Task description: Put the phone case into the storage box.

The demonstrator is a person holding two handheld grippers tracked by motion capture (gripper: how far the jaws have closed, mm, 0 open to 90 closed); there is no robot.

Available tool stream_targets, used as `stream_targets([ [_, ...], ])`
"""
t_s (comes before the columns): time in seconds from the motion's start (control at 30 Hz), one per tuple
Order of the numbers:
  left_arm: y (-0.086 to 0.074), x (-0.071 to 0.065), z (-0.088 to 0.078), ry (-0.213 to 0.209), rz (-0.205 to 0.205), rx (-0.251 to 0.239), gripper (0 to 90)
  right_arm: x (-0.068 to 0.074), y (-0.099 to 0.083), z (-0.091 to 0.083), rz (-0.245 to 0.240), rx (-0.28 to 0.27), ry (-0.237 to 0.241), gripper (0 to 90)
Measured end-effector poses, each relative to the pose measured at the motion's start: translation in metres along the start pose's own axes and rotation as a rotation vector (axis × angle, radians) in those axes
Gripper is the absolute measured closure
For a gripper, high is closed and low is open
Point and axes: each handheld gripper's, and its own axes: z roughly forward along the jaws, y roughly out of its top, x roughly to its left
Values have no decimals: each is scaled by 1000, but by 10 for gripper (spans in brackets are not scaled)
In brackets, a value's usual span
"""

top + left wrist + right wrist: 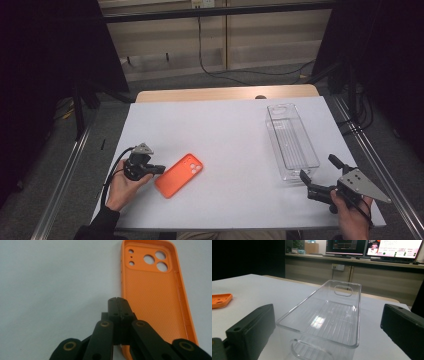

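Left hand [121, 189] low at the near-left part of the white tabletop [230, 150], forearm entering from the bottom edge, sleeve dark. Left claw [159, 169] held level just above the surface, aimed toward the right. Jaws fully closed, tips pressed together, nothing between them. In the left gripper view, left claw [116, 300] poised just beside the long edge of the orange phone case [152, 292]; contact with that edge not determinable.

Orange phone case [179, 175] flat on the tabletop, near-left of centre, open side up, camera cut-outs at the far end, lying at an angle.

Right hand [350, 212] at the near-right corner of the tabletop, wrapped around the gripper body under the grey three-cornered plate. Right claw [317, 167] pointed toward the far-left. Jaws spread wide, holding nothing. In the right gripper view, right claw [327, 325] lined up on the near end of the clear plastic bin [329, 315], one jaw at each side of it, no pad touching the wall.

Clear plastic bin [291, 141] upright and empty at the right part of the tabletop, long axis running away from the person, well apart from the phone case.
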Motion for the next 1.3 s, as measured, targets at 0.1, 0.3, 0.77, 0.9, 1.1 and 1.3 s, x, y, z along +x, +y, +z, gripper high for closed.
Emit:
stream_targets([
  [0.1,-1,-1,0,-2,-3,-1,900,0,0,0,0,-1,0,0],
  [0.3,-1,-3,0,-11,-5,-1,900,0,0,0,-1,0,0,0],
  [0.77,-4,0,-9,11,-38,-107,854,0,0,0,-1,-1,0,0],
  [0.9,-4,-1,-12,11,-28,-131,805,0,0,0,-1,-1,3,0],
  [1.1,-6,-2,-16,20,-27,-161,688,0,0,0,-1,-1,0,0],
  [1.3,-5,-3,-21,26,-37,-195,531,0,0,0,0,1,4,0],
])
